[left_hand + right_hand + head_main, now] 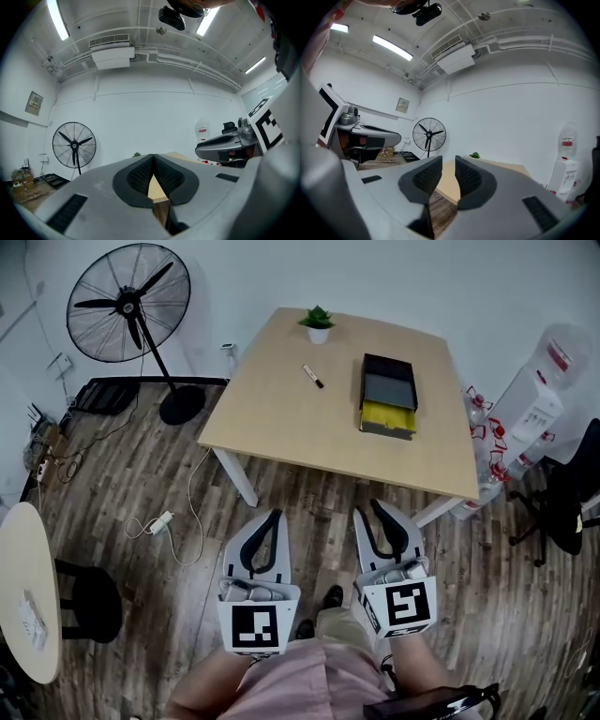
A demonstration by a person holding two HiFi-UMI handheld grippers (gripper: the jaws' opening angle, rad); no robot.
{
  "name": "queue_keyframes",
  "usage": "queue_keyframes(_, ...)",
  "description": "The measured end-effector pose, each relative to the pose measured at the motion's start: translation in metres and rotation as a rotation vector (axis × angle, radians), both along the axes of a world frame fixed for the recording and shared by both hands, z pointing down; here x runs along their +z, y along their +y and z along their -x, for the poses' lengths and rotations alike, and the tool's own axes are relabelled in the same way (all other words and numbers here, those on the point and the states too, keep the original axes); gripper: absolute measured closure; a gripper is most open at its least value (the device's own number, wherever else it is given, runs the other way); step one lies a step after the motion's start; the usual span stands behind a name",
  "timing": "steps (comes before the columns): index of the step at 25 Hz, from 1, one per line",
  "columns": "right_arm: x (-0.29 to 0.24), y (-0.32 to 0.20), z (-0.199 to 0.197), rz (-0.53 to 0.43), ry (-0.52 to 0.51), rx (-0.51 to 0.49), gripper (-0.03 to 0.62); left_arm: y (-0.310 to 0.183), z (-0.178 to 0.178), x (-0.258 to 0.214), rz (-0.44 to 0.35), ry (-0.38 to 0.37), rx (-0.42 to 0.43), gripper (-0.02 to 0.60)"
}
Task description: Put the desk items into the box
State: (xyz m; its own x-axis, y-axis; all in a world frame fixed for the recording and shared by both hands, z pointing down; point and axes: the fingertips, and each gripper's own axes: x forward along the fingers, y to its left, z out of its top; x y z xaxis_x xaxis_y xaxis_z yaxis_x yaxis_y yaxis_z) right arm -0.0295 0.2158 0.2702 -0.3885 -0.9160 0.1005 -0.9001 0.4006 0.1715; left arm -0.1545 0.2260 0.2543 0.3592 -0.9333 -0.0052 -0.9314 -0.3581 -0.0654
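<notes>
A light wooden table (281, 418) stands ahead of me. On it lie a black marker pen (312, 376), a small potted plant (318, 323) at the far edge, and a black box (389, 390) with a yellow part (388, 415) at its near end. Both grippers hang low over the floor, short of the table's near edge. My left gripper (274, 516) (153, 157) is shut, its tips touching with nothing between them. My right gripper (375, 507) (448, 161) is open by a narrow gap and holds nothing.
A standing fan (131, 306) is at the back left, with a loose cable and plug (161, 519) on the wooden floor. A round white table (23, 596) and black stool (89, 601) sit at the left. Water bottles (539, 399) and a black chair (572, 484) crowd the right.
</notes>
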Motion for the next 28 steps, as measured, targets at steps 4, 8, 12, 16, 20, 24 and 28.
queue_keyframes(4, 0.008, -0.023, -0.004, 0.013, -0.007, 0.000, 0.508, -0.023, -0.005, 0.008, 0.016, -0.023, 0.003, 0.571)
queue_keyframes(8, 0.019, -0.057, -0.012, 0.032, -0.019, 0.003, 0.508, -0.056, -0.013, 0.019, 0.048, -0.024, -0.001, 0.571)
queue_keyframes(12, 0.029, -0.099, -0.023, 0.054, -0.030, 0.000, 0.508, -0.100, -0.026, 0.026, 0.068, -0.053, 0.003, 0.571)
queue_keyframes(16, 0.030, -0.151, -0.040, 0.064, -0.041, -0.001, 0.508, -0.152, -0.044, 0.026, 0.081, -0.067, 0.005, 0.571)
queue_keyframes(20, 0.028, -0.204, -0.052, 0.066, -0.052, -0.003, 0.508, -0.201, -0.059, 0.023, 0.085, -0.078, 0.009, 0.571)
queue_keyframes(24, 0.016, -0.249, -0.060, 0.042, -0.055, -0.014, 0.510, -0.244, -0.070, 0.012, 0.060, -0.091, 0.006, 0.571)
queue_keyframes(28, 0.001, -0.284, -0.067, 0.006, -0.044, -0.030, 0.511, -0.274, -0.075, -0.003, 0.020, -0.081, -0.018, 0.571)
